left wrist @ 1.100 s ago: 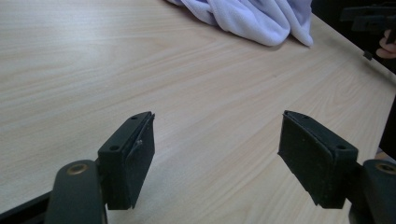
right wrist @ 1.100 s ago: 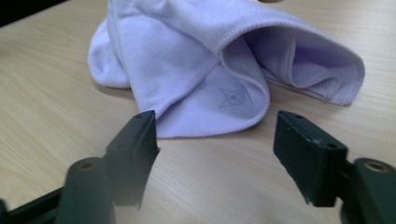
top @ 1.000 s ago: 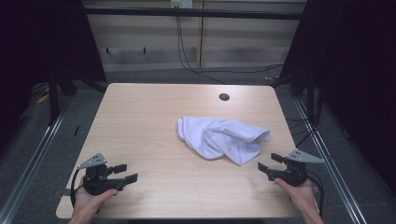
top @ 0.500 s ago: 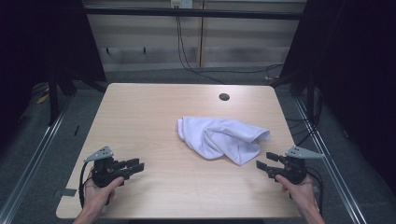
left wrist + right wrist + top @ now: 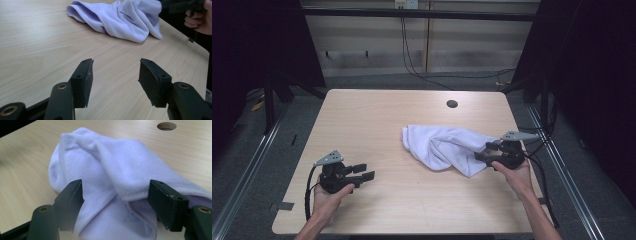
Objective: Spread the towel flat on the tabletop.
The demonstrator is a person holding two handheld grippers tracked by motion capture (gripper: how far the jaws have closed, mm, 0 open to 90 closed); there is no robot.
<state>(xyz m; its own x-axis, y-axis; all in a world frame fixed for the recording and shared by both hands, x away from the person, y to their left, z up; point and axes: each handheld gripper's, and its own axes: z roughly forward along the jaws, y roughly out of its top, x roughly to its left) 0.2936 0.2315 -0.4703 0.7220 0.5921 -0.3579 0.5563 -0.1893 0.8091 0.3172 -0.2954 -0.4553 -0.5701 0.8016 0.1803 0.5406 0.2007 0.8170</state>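
A crumpled white towel [image 5: 444,145] lies right of the table's middle; it appears again as the towel [image 5: 125,17] and close up as the towel [image 5: 110,180]. My right gripper [image 5: 482,154] is open at the towel's right end, its jaws spread over the folded cloth [image 5: 116,206] without closing on it. My left gripper [image 5: 364,171] is open near the front left of the table, held low over bare wood with nothing between its jaws [image 5: 115,80]. The other hand [image 5: 198,20] shows past the towel in the left gripper view.
The light wooden table [image 5: 377,120] has a round cable hole [image 5: 452,104] near its far edge, also seen as the hole [image 5: 166,126]. Metal frame rails [image 5: 257,150] run along both sides. Dark curtains and cables stand behind the table.
My right gripper moved forward and left up to the towel's right end. My left gripper shifted slightly right and forward over the table.
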